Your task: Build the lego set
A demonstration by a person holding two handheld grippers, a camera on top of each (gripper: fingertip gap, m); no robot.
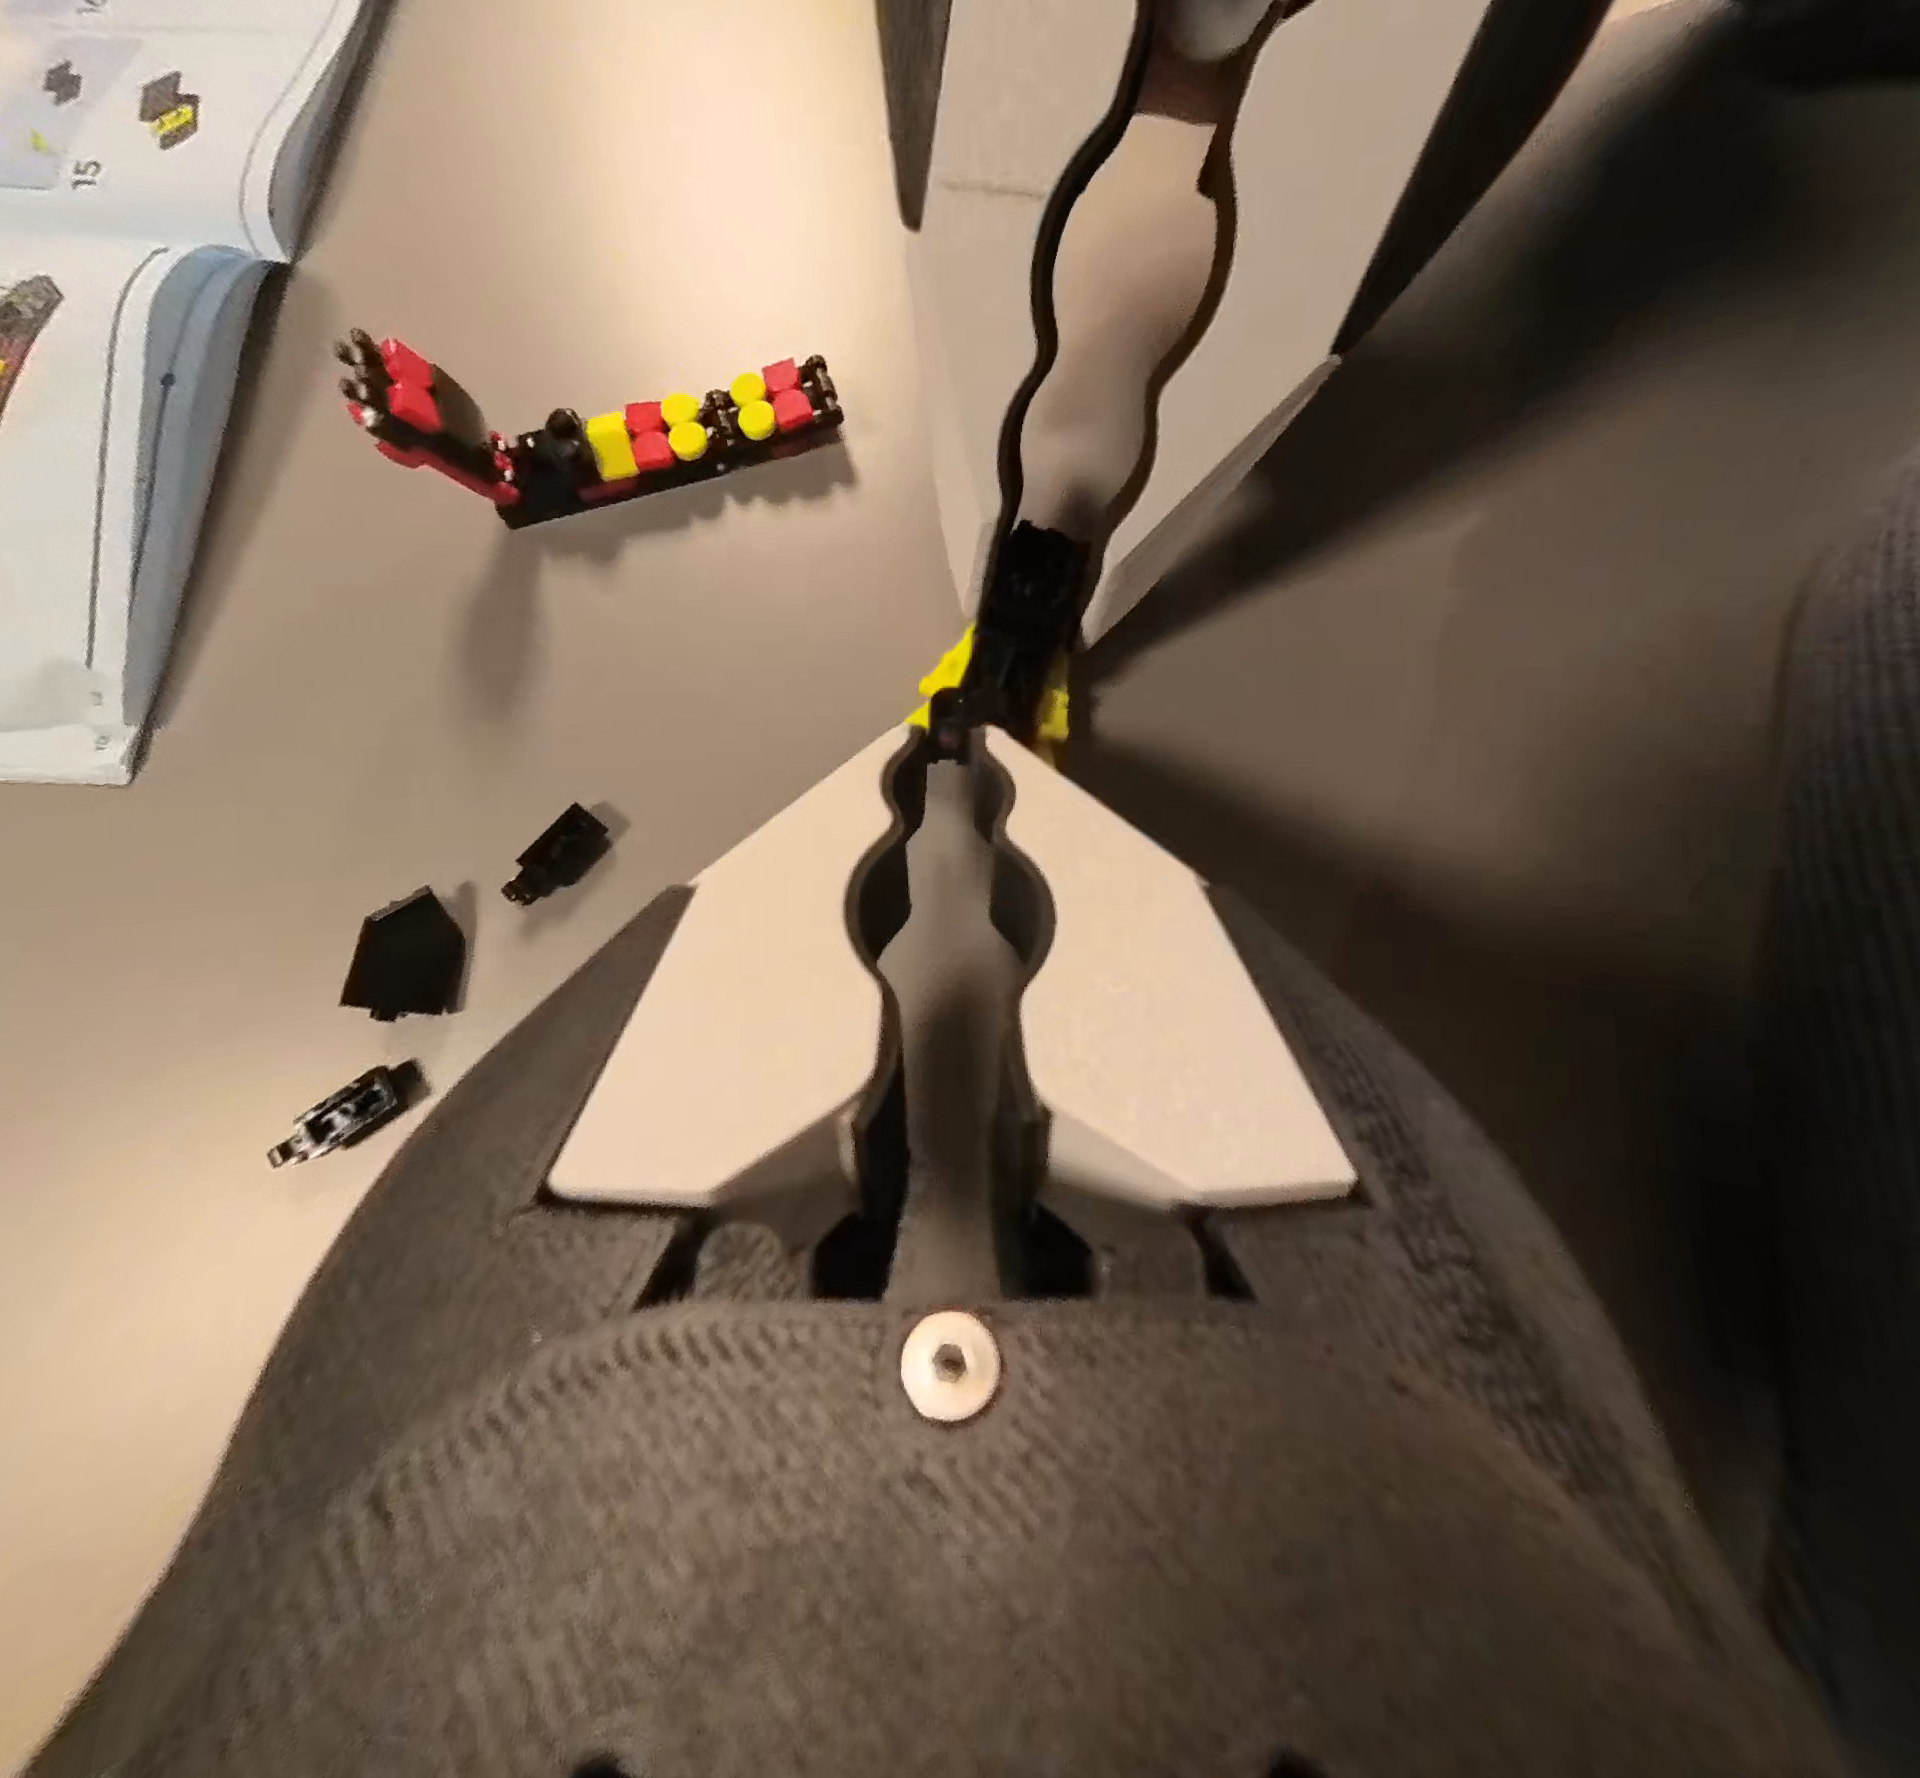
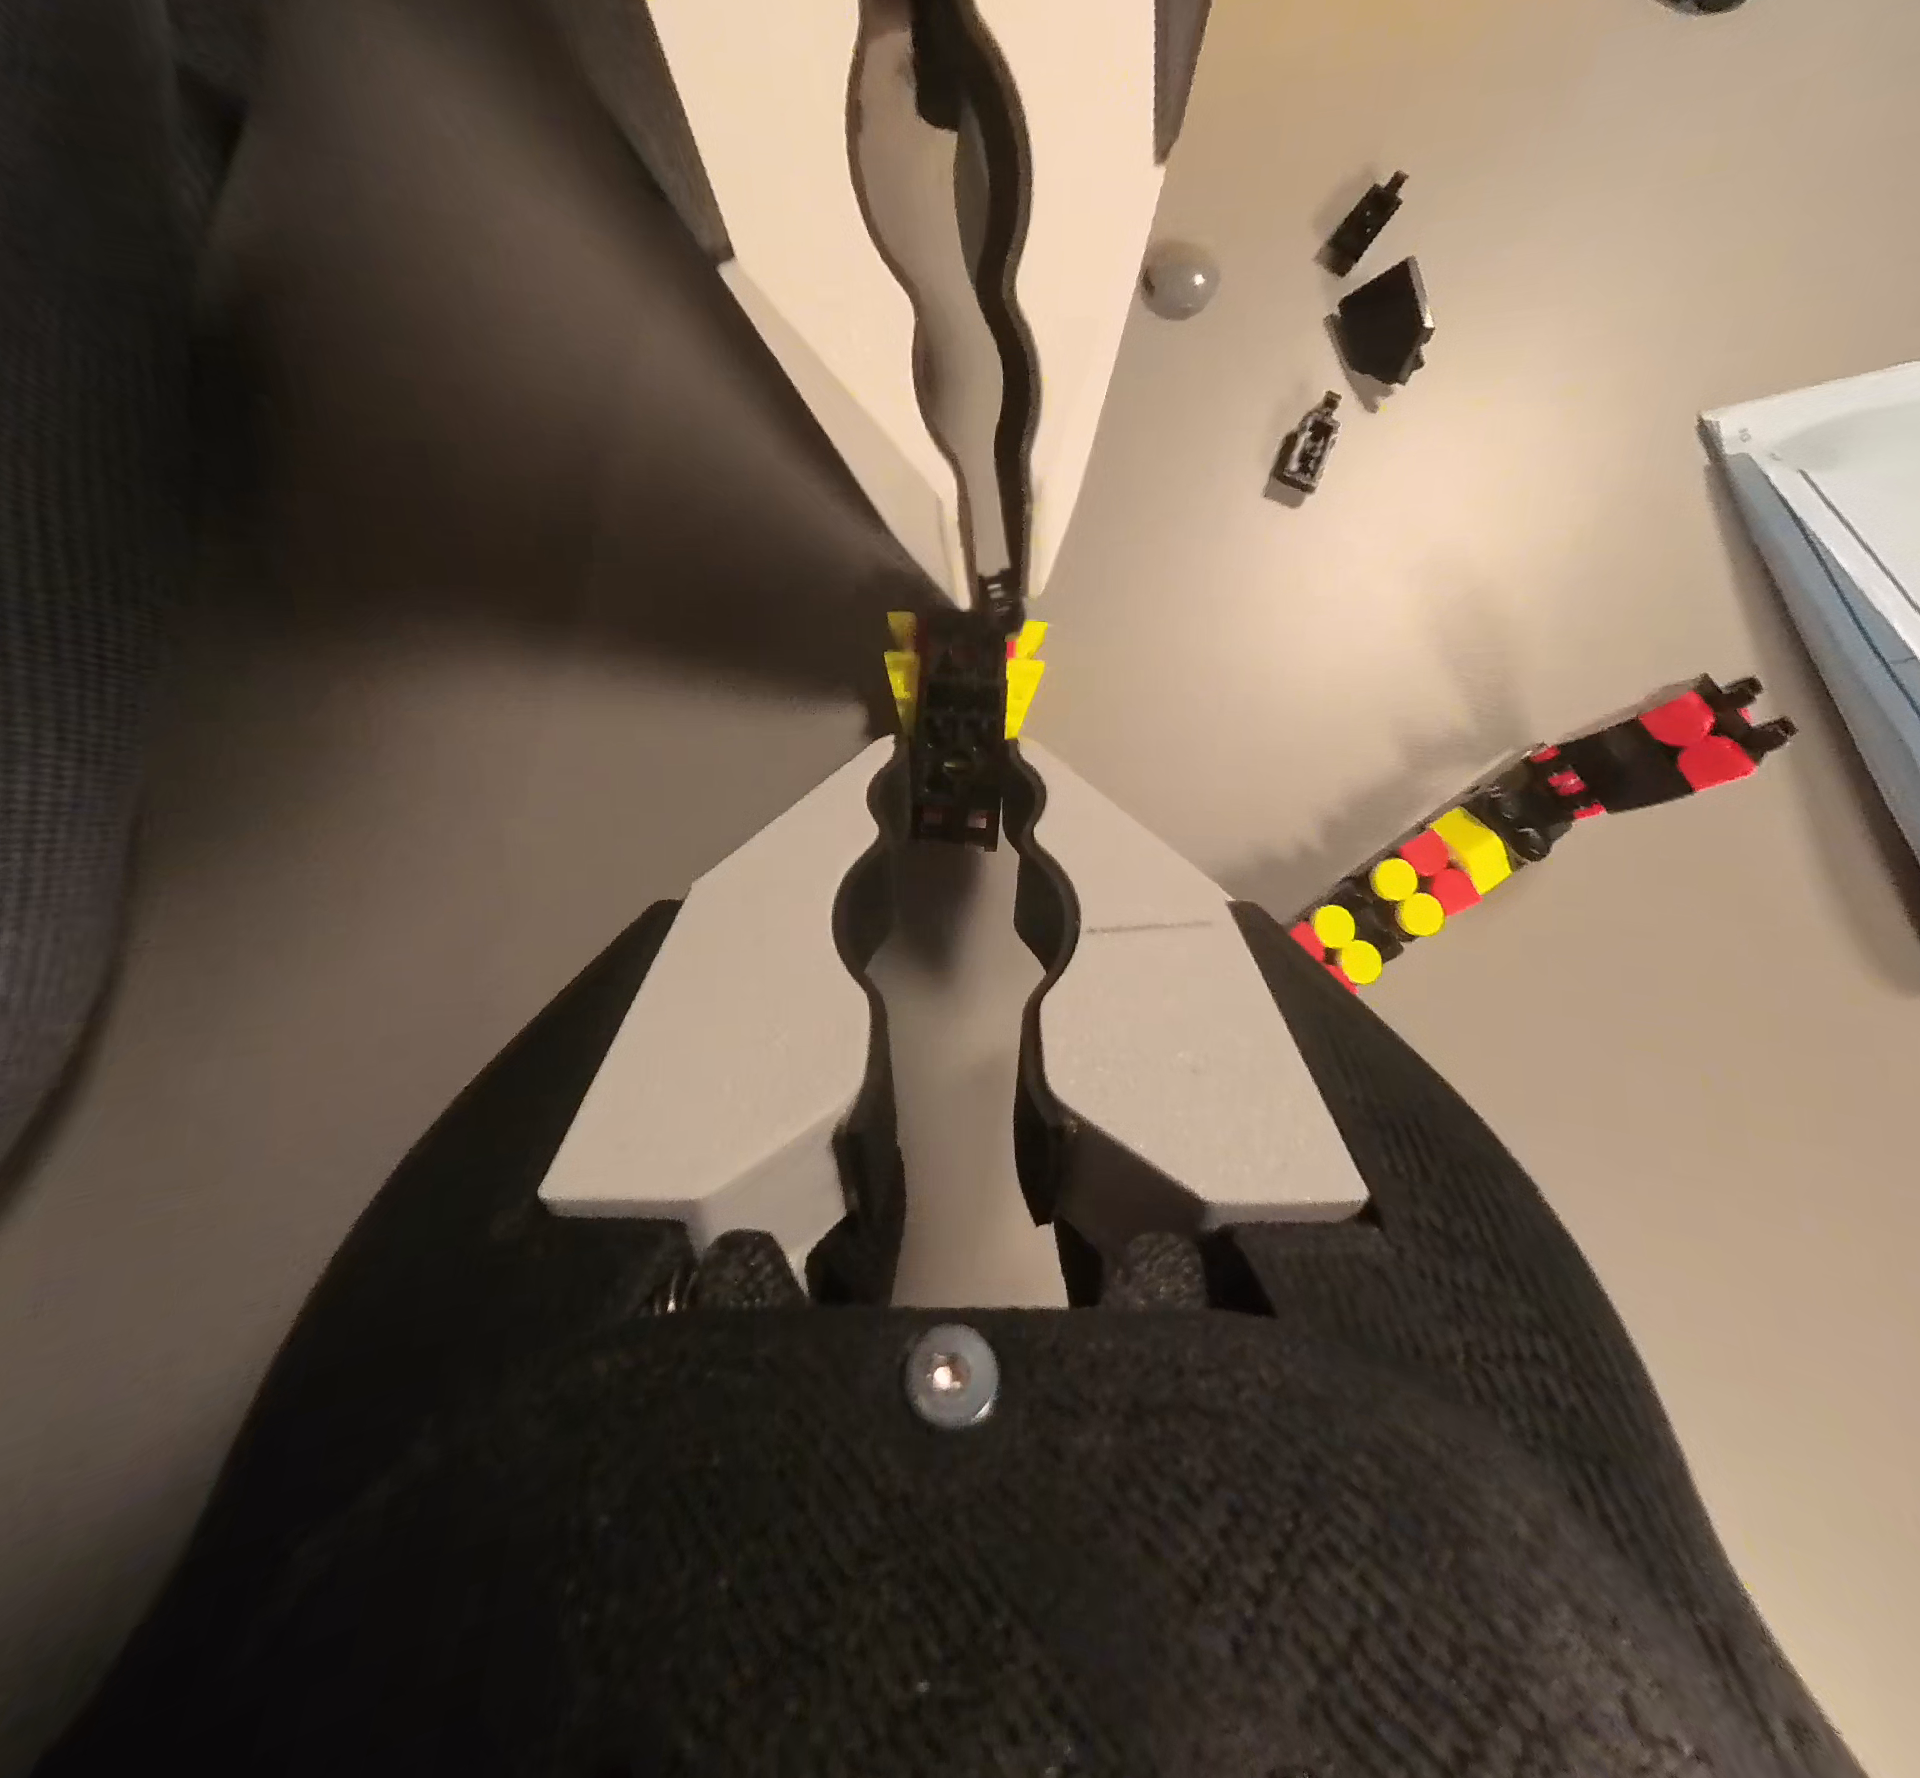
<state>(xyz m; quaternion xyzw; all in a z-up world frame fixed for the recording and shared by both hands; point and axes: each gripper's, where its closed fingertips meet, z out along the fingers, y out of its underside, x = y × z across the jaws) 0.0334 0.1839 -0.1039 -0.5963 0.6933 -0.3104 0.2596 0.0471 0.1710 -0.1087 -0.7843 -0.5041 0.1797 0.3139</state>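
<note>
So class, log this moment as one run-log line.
left hand-held gripper: shut on small black-and-yellow brick assembly | right hand-held gripper: shut on same | long red-yellow-black brick strip: on table

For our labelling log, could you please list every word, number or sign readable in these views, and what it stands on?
Instruction booklet: printed step numbers beside its diagrams; I do not copy writing out.
Lego assembly, loose black pieces: no writing visible.
Right wrist view: the booklet's edge shows nothing legible.
</note>
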